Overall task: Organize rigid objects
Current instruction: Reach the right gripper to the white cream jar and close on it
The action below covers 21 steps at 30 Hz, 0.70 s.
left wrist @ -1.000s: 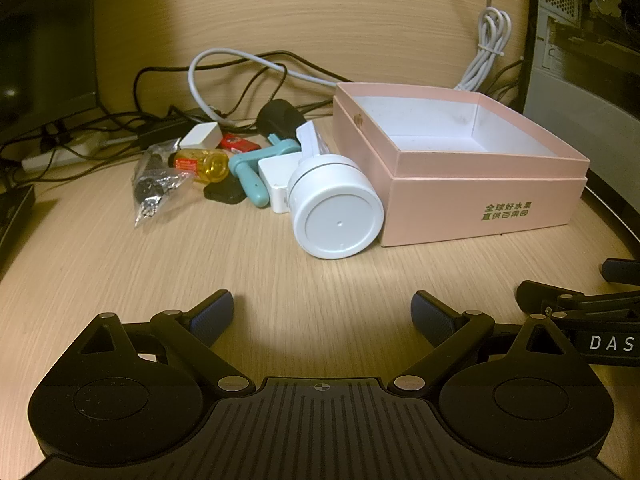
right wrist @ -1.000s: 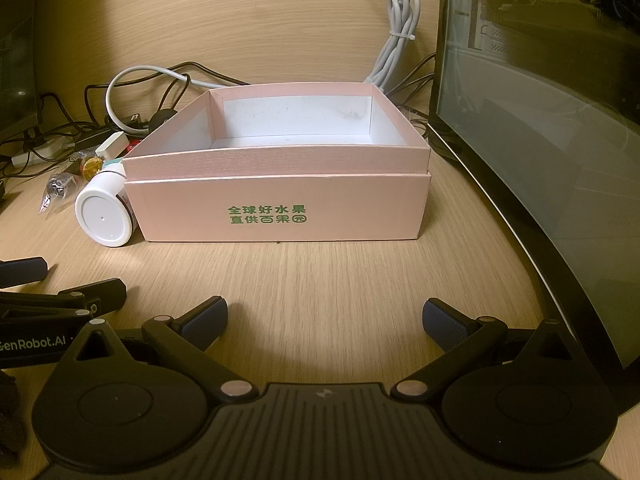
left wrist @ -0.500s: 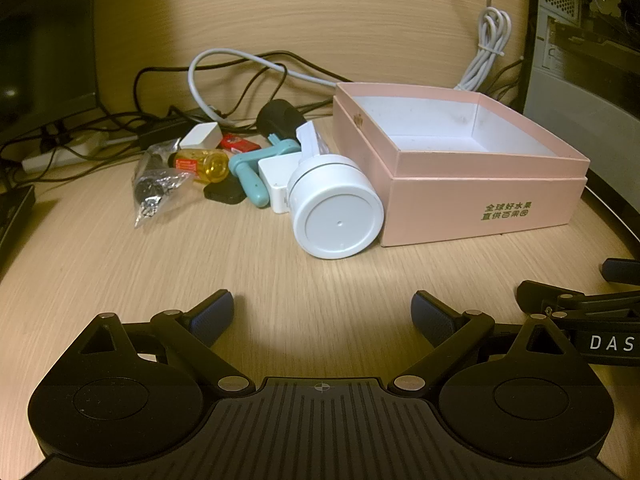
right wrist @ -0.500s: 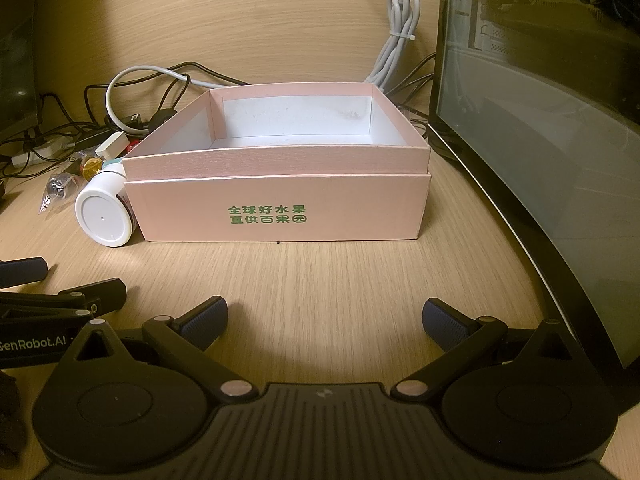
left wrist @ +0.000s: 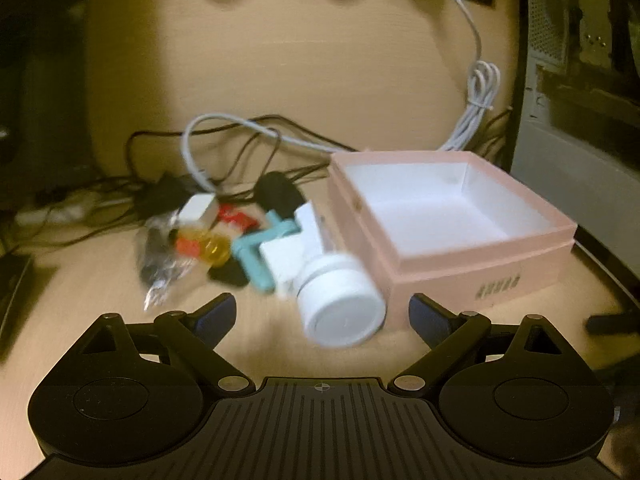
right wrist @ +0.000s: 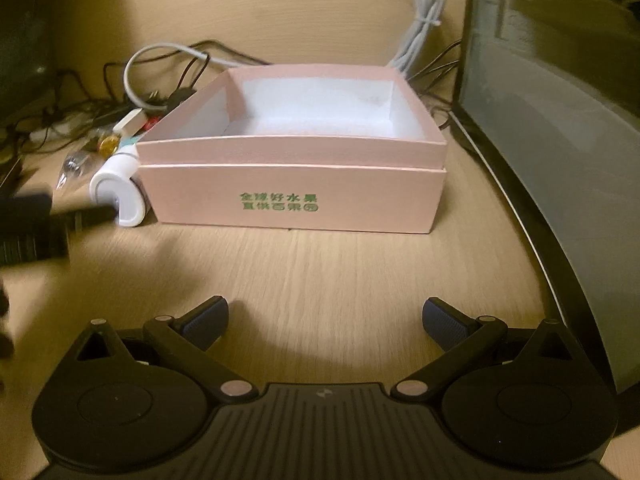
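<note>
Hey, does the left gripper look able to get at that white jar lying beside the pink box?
Probably yes. The left gripper is open, and the white jar lies on its side just ahead between the jaws. Its right side sits close against the pink box, which may crowd the right jaw.

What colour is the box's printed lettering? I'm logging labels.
Green, on the pink box; clearest in the right wrist view.

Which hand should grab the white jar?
Left. The left tongs are open right in front of the white jar. The right tongs face the pink box.
</note>
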Motion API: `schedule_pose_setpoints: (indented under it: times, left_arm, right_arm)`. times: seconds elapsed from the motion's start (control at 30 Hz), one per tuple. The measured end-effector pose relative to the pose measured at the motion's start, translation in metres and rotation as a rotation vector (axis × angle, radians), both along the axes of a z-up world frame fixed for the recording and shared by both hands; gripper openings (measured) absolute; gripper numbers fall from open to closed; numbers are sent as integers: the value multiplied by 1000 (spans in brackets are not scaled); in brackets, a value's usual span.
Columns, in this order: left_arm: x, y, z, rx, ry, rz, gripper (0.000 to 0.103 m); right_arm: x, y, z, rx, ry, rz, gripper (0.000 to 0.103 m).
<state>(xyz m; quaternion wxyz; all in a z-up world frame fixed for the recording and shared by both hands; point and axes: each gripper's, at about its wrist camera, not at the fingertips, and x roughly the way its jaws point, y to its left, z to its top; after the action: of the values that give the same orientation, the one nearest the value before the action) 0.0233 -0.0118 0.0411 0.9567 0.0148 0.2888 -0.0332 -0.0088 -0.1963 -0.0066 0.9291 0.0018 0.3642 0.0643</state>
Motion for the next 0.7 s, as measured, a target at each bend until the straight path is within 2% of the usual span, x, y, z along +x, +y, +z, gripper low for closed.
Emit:
schedule_pose_setpoints:
  times: [0.07,0.2,0.27,0.43,0.53,0.57,0.6,0.63,0.7]
  left_arm:
    - [16,2,2,-34,65,-25,97]
    - [33,25,1,-216,164,13,85]
    - [36,33,-1,-272,187,32,83]
    - [44,40,-5,-337,241,1,81]
    - [45,41,-7,-384,242,-11,73]
    - [45,40,-6,-374,239,-13,71]
    - [44,39,-6,-360,238,-17,61]
    - [41,38,-6,-331,237,-17,59]
    - [34,38,-6,-322,235,-46,59]
  right_arm:
    - [2,-1,3,-5,10,-7,103]
    - [1,2,2,-5,12,-20,103]
    - [-2,4,1,-4,0,-26,103]
    - [-5,4,3,-8,14,1,103]
    - [-9,2,0,-9,-10,24,103]
    - [-9,2,0,-7,-12,28,103]
    - [-9,2,0,-8,-10,30,103]
    - [-9,3,1,-10,-8,31,103]
    - [-9,3,2,-6,1,44,101]
